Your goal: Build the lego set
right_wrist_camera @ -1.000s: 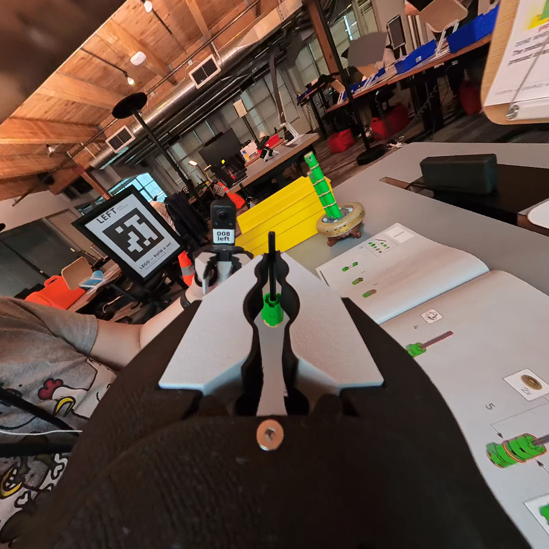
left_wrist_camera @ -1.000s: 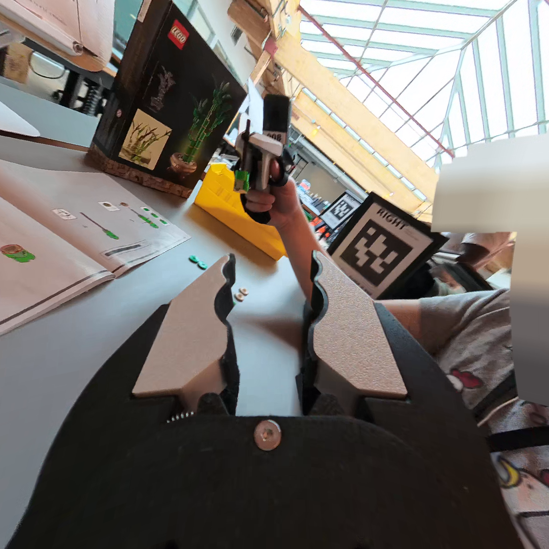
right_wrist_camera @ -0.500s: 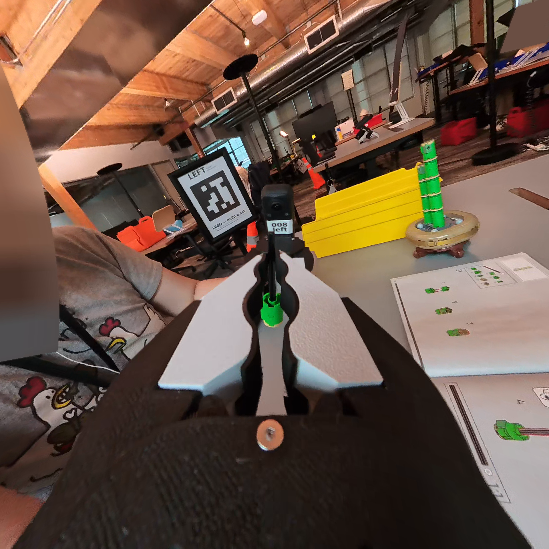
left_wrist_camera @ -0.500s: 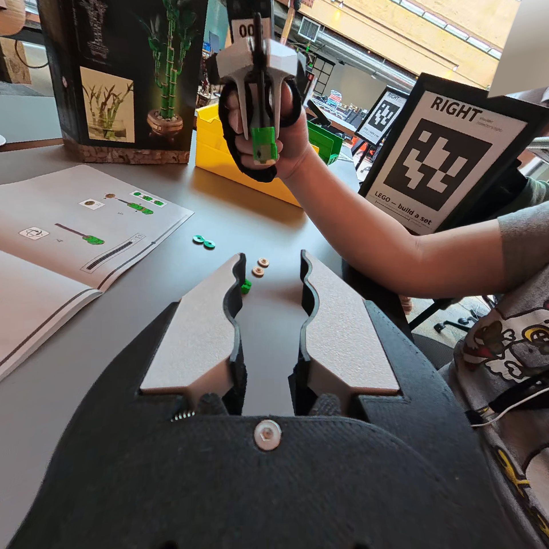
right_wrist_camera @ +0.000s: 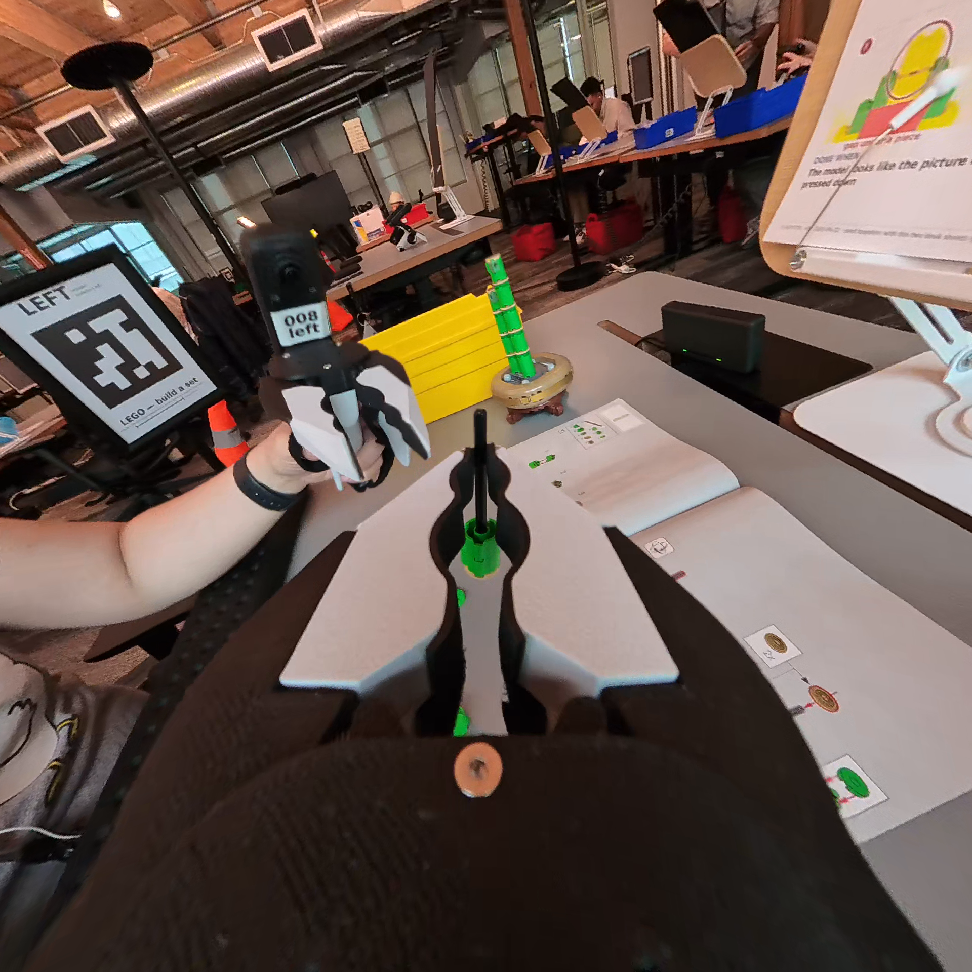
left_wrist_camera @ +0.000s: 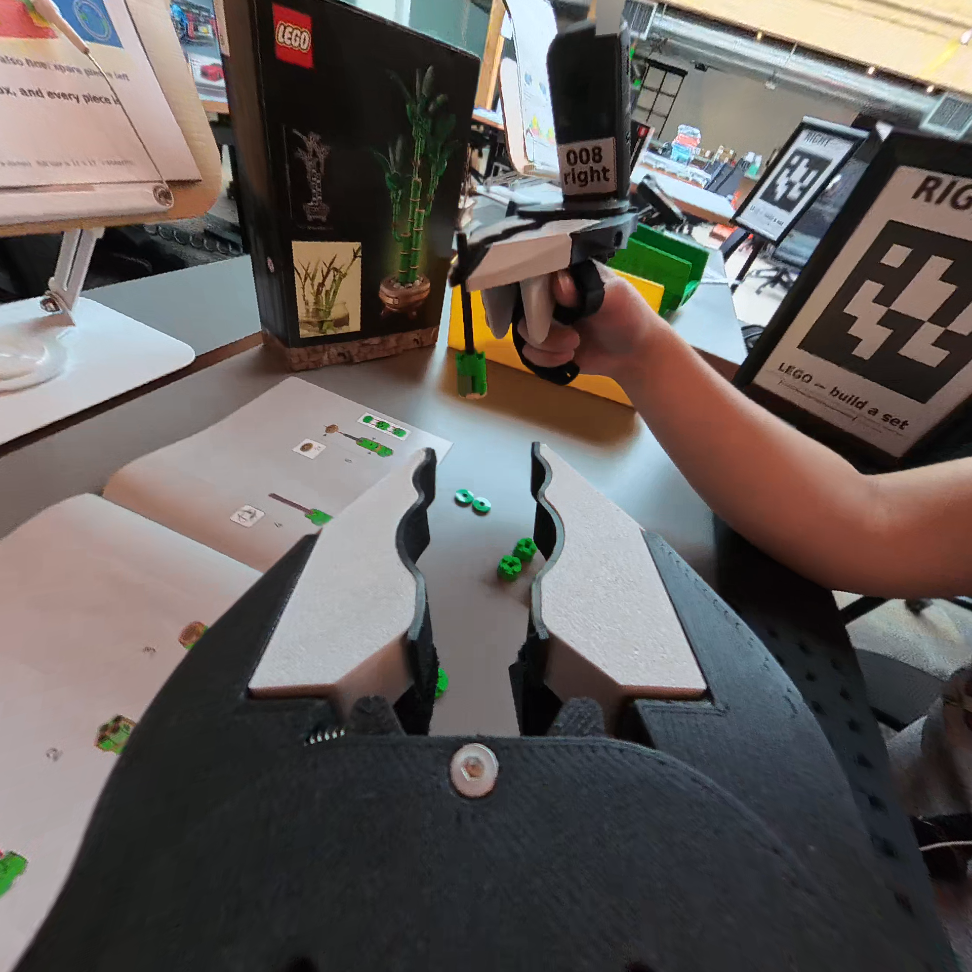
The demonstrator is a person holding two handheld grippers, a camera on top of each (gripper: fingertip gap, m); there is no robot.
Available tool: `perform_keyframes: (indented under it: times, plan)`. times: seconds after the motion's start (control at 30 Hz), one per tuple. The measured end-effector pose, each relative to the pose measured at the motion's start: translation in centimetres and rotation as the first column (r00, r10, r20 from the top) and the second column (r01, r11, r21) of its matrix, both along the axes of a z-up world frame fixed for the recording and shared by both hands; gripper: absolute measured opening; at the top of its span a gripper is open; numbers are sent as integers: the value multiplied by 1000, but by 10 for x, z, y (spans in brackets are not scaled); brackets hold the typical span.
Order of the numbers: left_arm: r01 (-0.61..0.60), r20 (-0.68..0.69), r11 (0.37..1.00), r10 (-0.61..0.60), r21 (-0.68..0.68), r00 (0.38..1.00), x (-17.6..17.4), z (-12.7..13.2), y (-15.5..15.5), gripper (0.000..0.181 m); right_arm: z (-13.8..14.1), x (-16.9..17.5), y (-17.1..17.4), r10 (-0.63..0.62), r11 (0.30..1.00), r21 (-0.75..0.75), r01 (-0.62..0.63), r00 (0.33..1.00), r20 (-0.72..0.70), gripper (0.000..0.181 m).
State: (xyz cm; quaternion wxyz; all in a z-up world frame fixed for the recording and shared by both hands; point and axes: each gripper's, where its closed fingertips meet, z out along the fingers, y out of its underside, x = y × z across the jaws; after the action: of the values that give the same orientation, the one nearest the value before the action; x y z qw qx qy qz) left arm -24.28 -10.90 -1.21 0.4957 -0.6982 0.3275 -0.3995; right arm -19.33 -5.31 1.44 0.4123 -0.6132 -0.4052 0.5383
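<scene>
While tilting down, green studs [left_wrist_camera: 516, 557] newly visible.

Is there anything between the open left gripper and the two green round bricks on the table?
Nothing visible. The left gripper is open and empty, and the two green round bricks lie on bare table just inside its right finger.

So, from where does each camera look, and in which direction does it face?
Left wrist view: sits on the left hand-held gripper, looks down over the table at loose green pieces; the right forearm shows.
Right wrist view: sits on the right hand-held gripper, looks across the table toward the bamboo model; the left forearm shows.
Shared: instruction booklet, yellow bin, and each other's gripper.
</scene>
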Motion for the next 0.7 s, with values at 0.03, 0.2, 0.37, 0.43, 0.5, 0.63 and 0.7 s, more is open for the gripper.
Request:
perform_keyframes:
  times: [0.03,0.2,0.37,0.43,0.5,0.63,0.7]
  plan:
    - [2,-29,1000,-1,12,1000,4,0,6,35,-2,0,2,-8,1000,3,8,1000,5,3]
    - [67,-118,997,-61,47,991,35,1,21,35,1,-4,0,-9,999,31,9,1000,3,3]
    - [107,-132,993,-101,41,986,55,-8,28,30,-3,-13,-4,11,998,61,-14,999,46,3]
    - [111,-133,994,-107,20,985,59,-14,31,30,-3,-17,-5,8,997,76,-13,998,65,3]
    - [104,-132,995,-102,7,986,60,-20,32,32,-2,-20,-8,13,996,90,-20,997,75,3]
    - [72,-97,997,-72,5,993,54,-26,33,32,-3,-25,-10,14,994,104,-25,995,103,3]
    - [67,-48,998,-66,9,997,50,-23,32,29,-2,-27,-10,20,996,86,-28,996,87,3]
